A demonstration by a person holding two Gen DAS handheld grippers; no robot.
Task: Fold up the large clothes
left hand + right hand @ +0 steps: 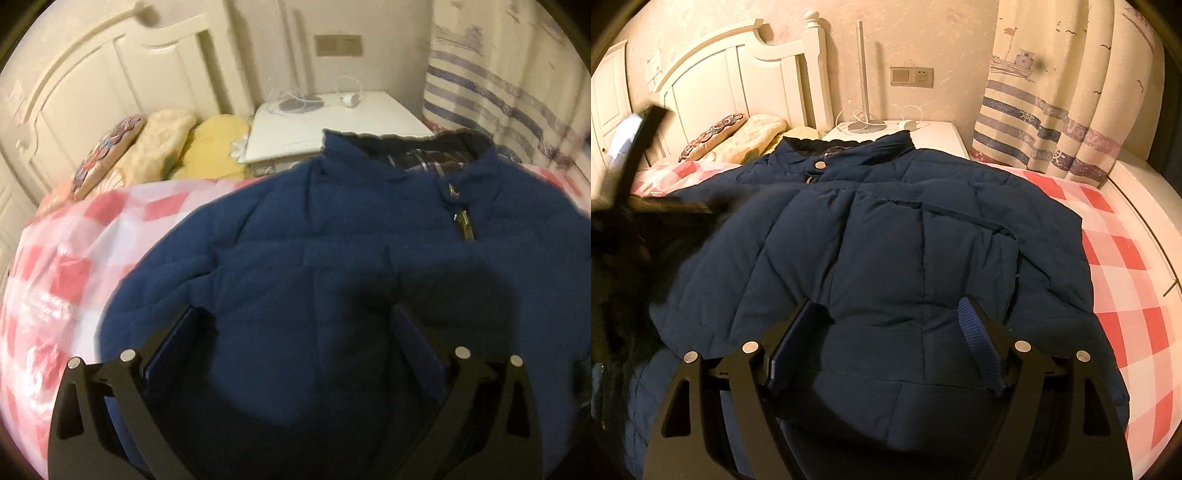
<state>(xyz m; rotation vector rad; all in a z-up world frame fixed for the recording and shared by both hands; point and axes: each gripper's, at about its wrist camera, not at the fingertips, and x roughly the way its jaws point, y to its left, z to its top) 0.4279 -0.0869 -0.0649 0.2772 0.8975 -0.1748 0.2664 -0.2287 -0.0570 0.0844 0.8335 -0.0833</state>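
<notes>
Both claws spread, pinching nothing: left claw (295, 347), right claw (890, 332) over jacket (886, 229) on bed (1126, 258). I expect puffy quilting to slip a shallow pinch.

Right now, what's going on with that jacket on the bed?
A person with a gripper in each hand is folding a navy puffer jacket laid front-up on the pink checked bedspread, collar toward the nightstand. The sleeve on the right side already lies folded across the chest. The left gripper and right gripper are both open above the jacket's lower part, gripping nothing.
</notes>
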